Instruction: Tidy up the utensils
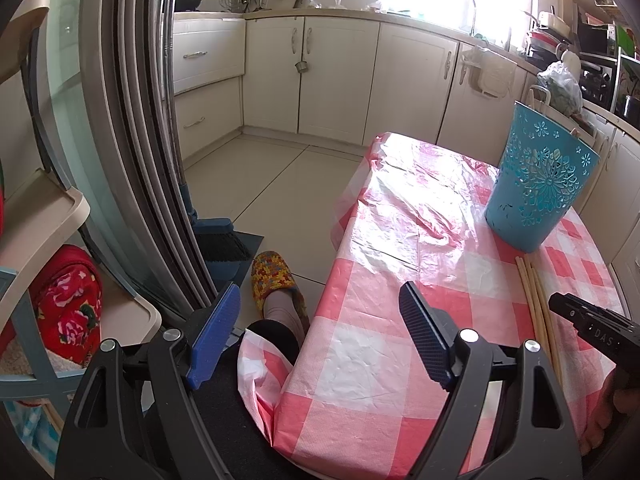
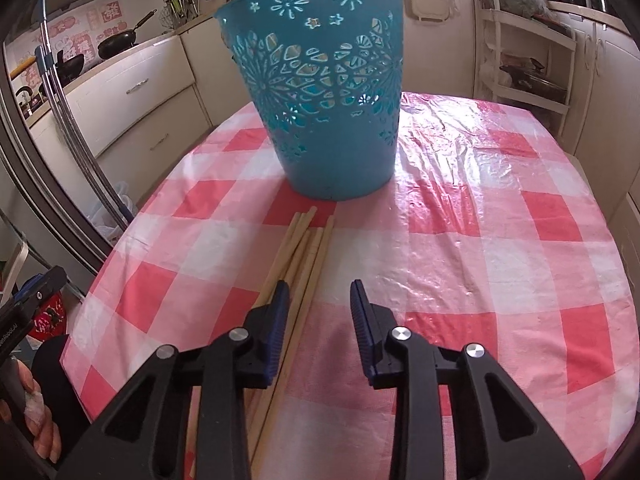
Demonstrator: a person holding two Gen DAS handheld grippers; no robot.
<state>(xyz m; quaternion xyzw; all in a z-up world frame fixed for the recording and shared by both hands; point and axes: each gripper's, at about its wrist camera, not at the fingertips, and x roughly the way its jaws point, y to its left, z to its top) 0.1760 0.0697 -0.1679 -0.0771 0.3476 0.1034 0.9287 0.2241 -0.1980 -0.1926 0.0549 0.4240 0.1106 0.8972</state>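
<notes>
Several wooden chopsticks (image 2: 304, 248) lie in a bundle on the pink checked tablecloth (image 2: 480, 240), pointing at a teal perforated basket (image 2: 324, 92) that stands upright just beyond them. My right gripper (image 2: 319, 292) is open and empty, low over the near part of the bundle, its left finger above the sticks. My left gripper (image 1: 320, 300) is open and empty, held off the table's left edge. In the left wrist view the basket (image 1: 536, 184) stands at the right, the chopsticks (image 1: 534, 300) lie near it, and the right gripper's body (image 1: 592, 328) shows at the right edge.
A glass sliding door (image 1: 120, 140) and a broom (image 1: 220, 236) stand left of the table. The person's slippered foot (image 1: 276, 280) is on the floor. Kitchen cabinets (image 1: 340, 72) line the back. A white rack (image 2: 524, 64) stands behind the table on the right.
</notes>
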